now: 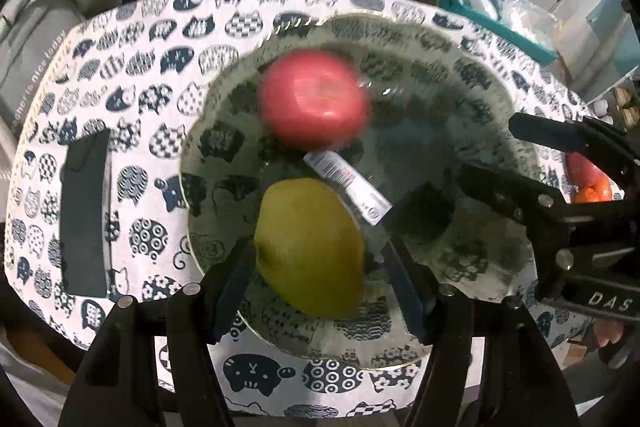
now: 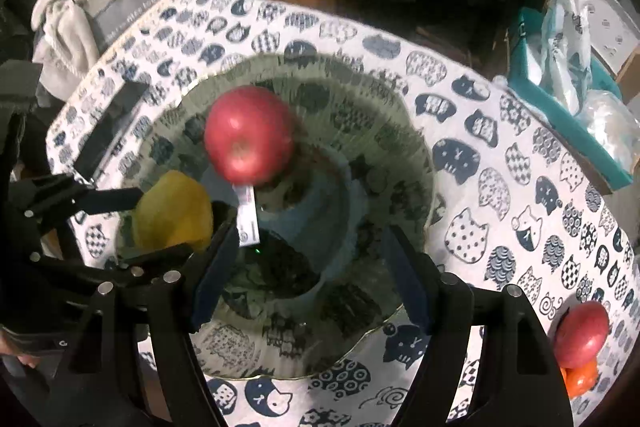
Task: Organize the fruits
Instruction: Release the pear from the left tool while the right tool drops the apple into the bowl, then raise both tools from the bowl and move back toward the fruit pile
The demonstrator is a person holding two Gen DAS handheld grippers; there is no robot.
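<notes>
A clear glass bowl (image 1: 185,187) (image 2: 430,163) with a gold rim stands on the cat-print tablecloth (image 1: 160,67). Inside it lies a red apple (image 1: 314,99) (image 2: 248,135), blurred, beyond the tips of both grippers. My left gripper (image 1: 316,255) (image 2: 164,223) points down into the bowl, shut on a yellow-green pear (image 1: 310,247) (image 2: 172,211). My right gripper (image 2: 311,231) (image 1: 490,149) hangs over the bowl's middle, open, with only glass between its fingers. A white barcode label (image 1: 346,187) (image 2: 248,215) lies between the two fruits.
A second red apple (image 2: 582,331) (image 1: 584,167) and an orange fruit (image 2: 580,379) sit at the cloth's right edge. A black flat rectangle (image 1: 84,215) (image 2: 108,123) lies left of the bowl. Grey clothing (image 1: 40,27) and a teal basket (image 2: 560,107) border the table.
</notes>
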